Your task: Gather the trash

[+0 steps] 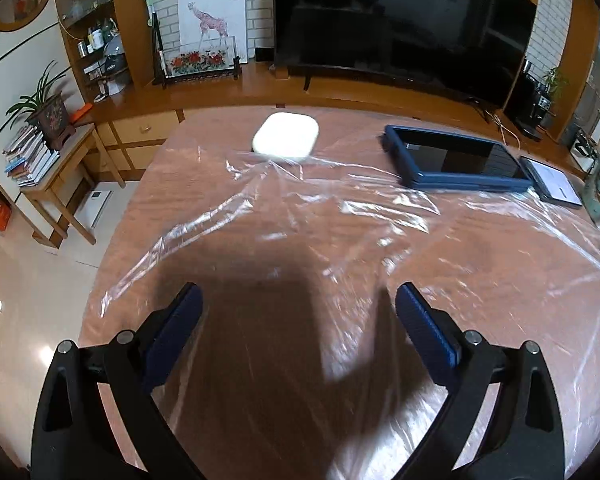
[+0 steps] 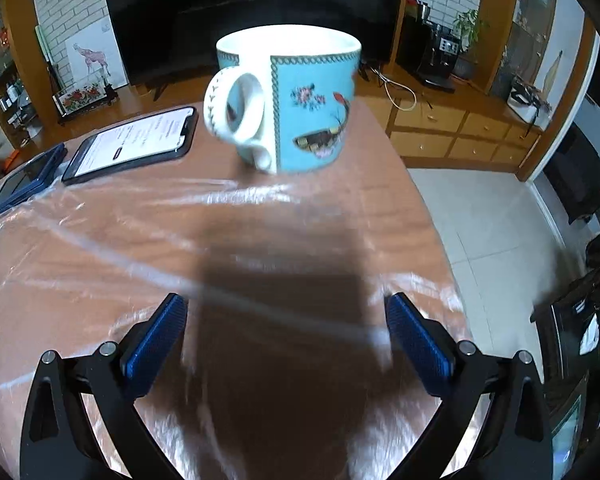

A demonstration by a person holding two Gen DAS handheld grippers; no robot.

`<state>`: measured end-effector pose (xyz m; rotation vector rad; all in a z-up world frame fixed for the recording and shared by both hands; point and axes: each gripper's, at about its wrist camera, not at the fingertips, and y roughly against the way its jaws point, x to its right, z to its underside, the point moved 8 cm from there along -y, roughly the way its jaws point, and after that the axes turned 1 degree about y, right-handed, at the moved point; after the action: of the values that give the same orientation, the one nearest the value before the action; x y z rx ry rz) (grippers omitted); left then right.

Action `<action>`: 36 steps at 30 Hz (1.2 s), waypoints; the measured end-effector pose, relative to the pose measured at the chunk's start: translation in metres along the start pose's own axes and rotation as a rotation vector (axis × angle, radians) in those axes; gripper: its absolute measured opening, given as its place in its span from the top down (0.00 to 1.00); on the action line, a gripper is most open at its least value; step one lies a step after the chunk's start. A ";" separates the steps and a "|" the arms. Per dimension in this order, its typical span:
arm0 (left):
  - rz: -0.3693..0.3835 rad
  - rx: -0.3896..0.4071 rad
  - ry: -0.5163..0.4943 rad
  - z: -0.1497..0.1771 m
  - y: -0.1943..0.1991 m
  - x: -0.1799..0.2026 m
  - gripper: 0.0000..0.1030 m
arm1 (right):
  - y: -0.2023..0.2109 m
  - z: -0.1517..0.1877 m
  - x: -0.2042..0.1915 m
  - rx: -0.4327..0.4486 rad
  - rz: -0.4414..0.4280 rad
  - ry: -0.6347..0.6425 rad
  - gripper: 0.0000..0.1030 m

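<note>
A sheet of clear plastic wrap (image 1: 300, 216) lies spread and wrinkled over the brown table (image 1: 204, 144); it also shows in the right wrist view (image 2: 112, 232). My left gripper (image 1: 299, 300) hangs over the near part of the wrap, jaws wide open, nothing between its blue pads (image 1: 420, 320). My right gripper (image 2: 286, 314) is over the right part of the table, also wide open and empty, with a streak of wrap running under it. Both cast dark shadows on the tabletop.
A white rounded case (image 1: 286, 139), a blue-cased tablet (image 1: 460, 160) and a lit phone (image 2: 136, 142) lie at the far side. A turquoise flowered mug (image 2: 292, 100) stands ahead of the right gripper. Behind stand a TV (image 1: 404, 20) and a wooden cabinet. The table's edge drops to tiled floor (image 2: 492, 220).
</note>
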<state>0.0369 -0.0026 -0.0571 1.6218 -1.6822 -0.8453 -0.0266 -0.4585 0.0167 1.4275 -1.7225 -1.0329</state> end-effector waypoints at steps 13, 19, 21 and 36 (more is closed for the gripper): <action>-0.007 -0.015 -0.004 -0.005 -0.014 0.000 0.02 | -0.001 -0.001 0.004 0.040 0.008 -0.006 0.04; -0.006 -0.015 -0.004 -0.005 -0.015 0.000 0.01 | 0.000 -0.001 0.004 0.041 0.008 -0.006 0.04; -0.006 -0.015 -0.004 -0.005 -0.014 -0.001 0.01 | -0.001 -0.001 0.004 0.041 0.008 -0.006 0.04; -0.006 -0.015 -0.004 -0.005 -0.014 -0.001 0.01 | 0.000 -0.001 0.003 0.040 0.008 -0.006 0.04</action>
<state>0.0490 -0.0022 -0.0660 1.6171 -1.6706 -0.8626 -0.0257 -0.4622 0.0170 1.4427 -1.7610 -1.0046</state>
